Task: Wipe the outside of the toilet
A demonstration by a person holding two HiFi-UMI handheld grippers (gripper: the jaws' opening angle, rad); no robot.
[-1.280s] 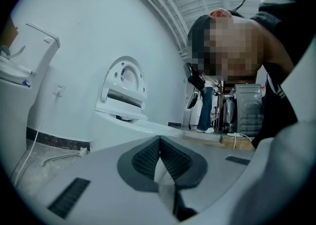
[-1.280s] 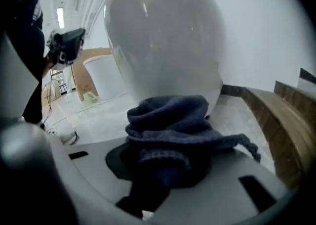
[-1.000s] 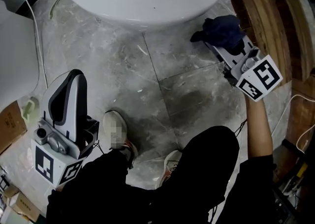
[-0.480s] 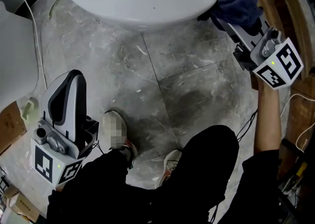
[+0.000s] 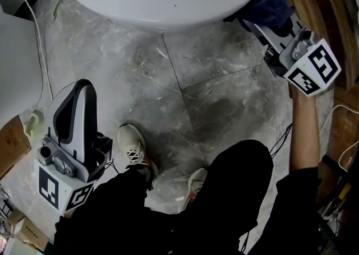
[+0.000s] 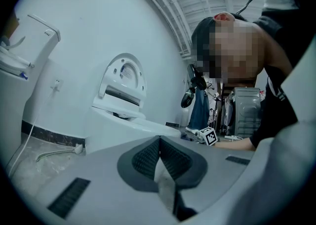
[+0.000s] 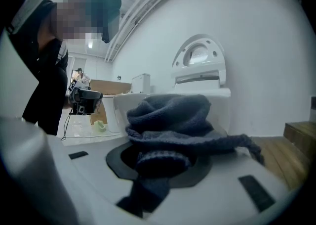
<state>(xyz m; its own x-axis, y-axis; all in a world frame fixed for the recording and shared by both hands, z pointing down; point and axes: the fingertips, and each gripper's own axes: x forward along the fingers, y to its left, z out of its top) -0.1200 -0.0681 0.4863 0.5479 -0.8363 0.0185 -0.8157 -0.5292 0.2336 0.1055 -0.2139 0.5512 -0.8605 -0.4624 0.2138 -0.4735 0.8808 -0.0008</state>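
The toilet [image 5: 162, 1] fills the top of the head view, its white bowl curving out over a grey marbled floor [image 5: 213, 97]. In the left gripper view the toilet [image 6: 126, 115] stands against a white wall with its seat lid raised, and the right gripper view shows it [image 7: 197, 70] just behind that gripper's jaws.

The right gripper [image 5: 259, 26] reaches up to the bowl's right flank. Its jaws are clamped on a dark blue cloth [image 5: 272, 3], which bunches up over the tips. In the right gripper view the cloth [image 7: 170, 120] is a thick, knitted wad, pinched between the black pads, with a tail hanging down the front of the right gripper [image 7: 160, 162]. The cloth sits right at the bowl's outer wall below the rim and probably presses on it, though the contact itself cannot be made out. A bare forearm [image 5: 303, 130] runs back from the marker cube.

The left gripper [image 5: 83, 88] is held low at the left, well apart from the bowl, pointing upward. In its own view, the left gripper [image 6: 160, 157] has its ribbed pads drawn together with nothing between them.

Two pale shoes [image 5: 133, 148] stand on the floor between the grippers. A white cable [image 5: 42, 41] trails along the left, and wooden boards [image 5: 303, 1] lie at the right edge.
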